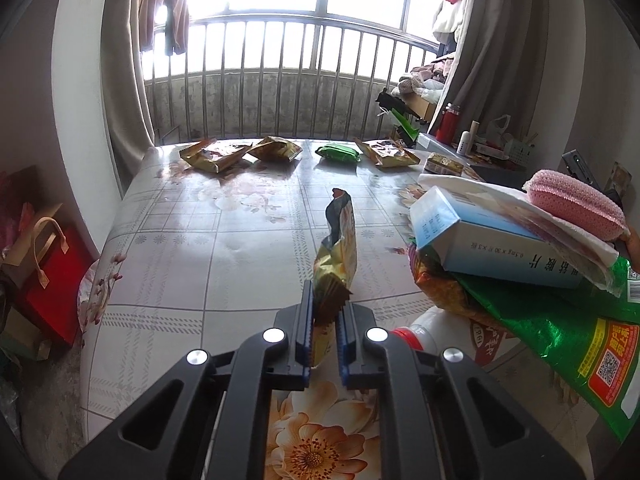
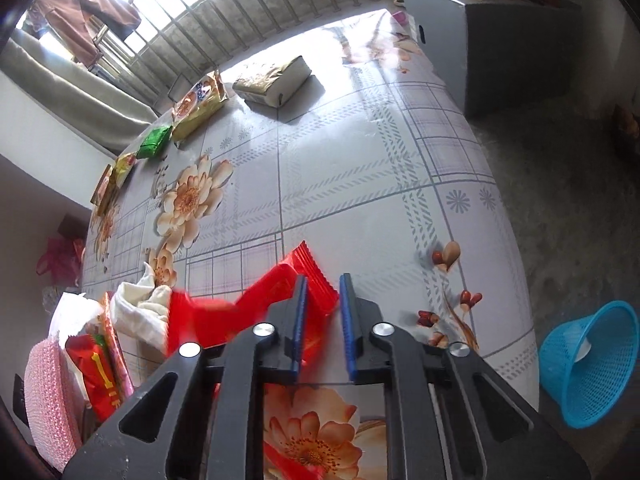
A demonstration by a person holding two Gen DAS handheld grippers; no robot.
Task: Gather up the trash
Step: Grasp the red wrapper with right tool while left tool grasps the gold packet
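Four wrappers are left along the far edge of the table (image 1: 192, 248), from the crumpled gold wrappers (image 1: 218, 157) at the left, past the green packet (image 1: 338, 153), to another gold wrapper (image 1: 388, 153). One yellow snack wrapper (image 1: 338, 252) is pinched upright in the nearly closed left gripper (image 1: 325, 312). Collected rubbish is heaped at the right, a blue-and-white box (image 1: 480, 240) on top. A red wrapper (image 2: 288, 292) lies partly between the right gripper (image 2: 323, 320) pads, which appear slightly apart; contact cannot be told. A blue basket (image 2: 592, 364) lies tipped on the floor, apparently unused.
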